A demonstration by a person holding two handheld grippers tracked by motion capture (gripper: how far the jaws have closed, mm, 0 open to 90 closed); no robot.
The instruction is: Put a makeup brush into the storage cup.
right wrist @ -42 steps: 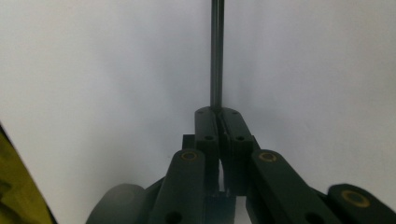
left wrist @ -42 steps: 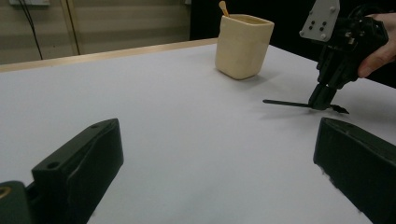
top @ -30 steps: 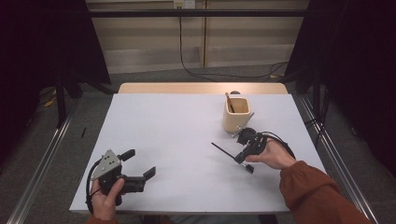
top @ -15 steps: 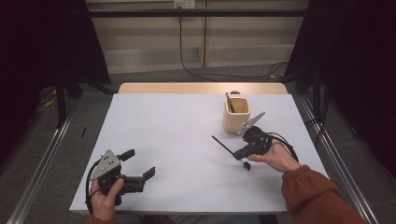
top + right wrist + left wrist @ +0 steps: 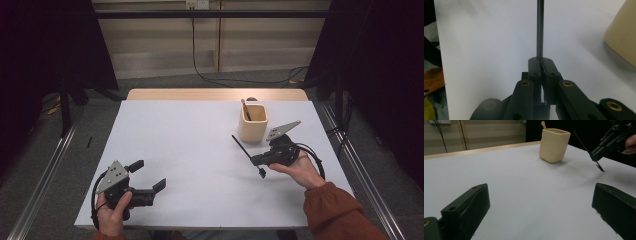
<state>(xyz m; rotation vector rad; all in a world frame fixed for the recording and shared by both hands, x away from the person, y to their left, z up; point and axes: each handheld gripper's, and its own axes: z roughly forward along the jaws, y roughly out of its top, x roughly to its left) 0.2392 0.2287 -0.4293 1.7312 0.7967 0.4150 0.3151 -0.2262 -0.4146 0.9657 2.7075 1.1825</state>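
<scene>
Right gripper (image 5: 256, 161): jaws pressed together on a thin black rod (image 5: 540, 30), which stands straight out from between the pads in the right gripper view. In the high view the rod (image 5: 241, 145) runs up and left from the jaws, with a short end poking out below them toward the person. The gripper is held clear of the table surface in the person's right hand (image 5: 300, 170), just in front of a cream cup (image 5: 253, 123); rod and cup are near but apart. A wooden stick (image 5: 245, 109) leans inside the cup.

Left gripper (image 5: 148, 176): jaws spread wide, nothing between them. In the left gripper view the two black jaws stand at either side with bare white table (image 5: 524, 195) between. It sits at the near left corner of the table, held by the left hand (image 5: 112, 215), well apart from cup and rod.

From the left gripper view the cup (image 5: 554, 145) stands upright on the table's far right side, the right gripper (image 5: 596, 157) beside it.
</scene>
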